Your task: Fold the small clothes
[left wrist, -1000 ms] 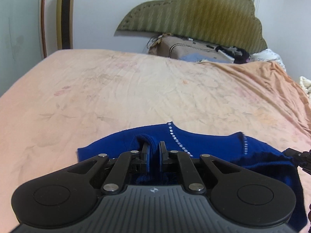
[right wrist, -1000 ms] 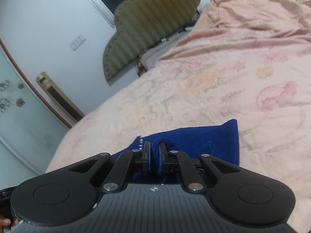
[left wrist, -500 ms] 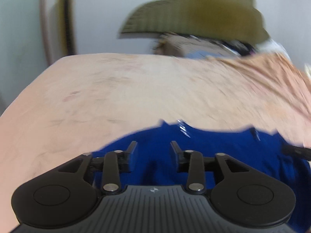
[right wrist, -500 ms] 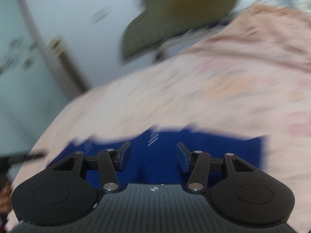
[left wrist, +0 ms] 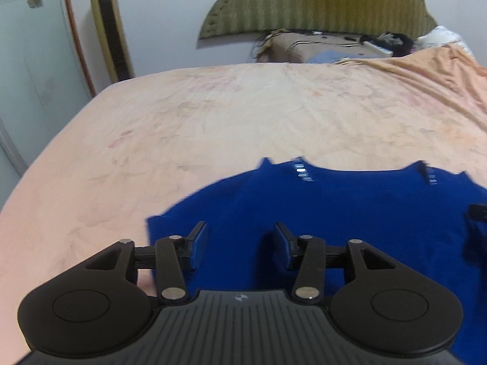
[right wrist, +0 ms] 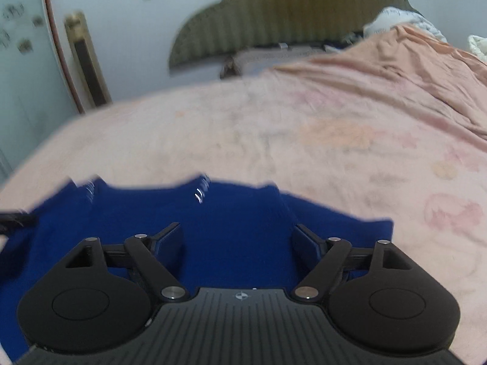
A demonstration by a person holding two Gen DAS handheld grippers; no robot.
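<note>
A small royal-blue garment (left wrist: 350, 206) with rhinestone trim lies flat on the peach bedsheet (left wrist: 243, 115). My left gripper (left wrist: 240, 243) is open and empty, above the garment's left part. In the right wrist view the same garment (right wrist: 237, 213) fills the lower left. My right gripper (right wrist: 237, 240) is open and empty above its right part. The right gripper's tip (left wrist: 476, 213) shows at the right edge of the left wrist view, and the left gripper's tip (right wrist: 15, 219) at the left edge of the right wrist view.
An olive padded headboard (left wrist: 319, 0) stands against the far wall, with pillows and clutter (left wrist: 334, 48) below it. A gold tower fan (left wrist: 109, 27) stands left of the bed. The sheet bunches up at the far right (right wrist: 426, 60).
Both grippers were shut on folds of the blue garment a second ago. They have opened and let it go, and it now lies spread flatter on the bed. Both grippers have lifted slightly.
</note>
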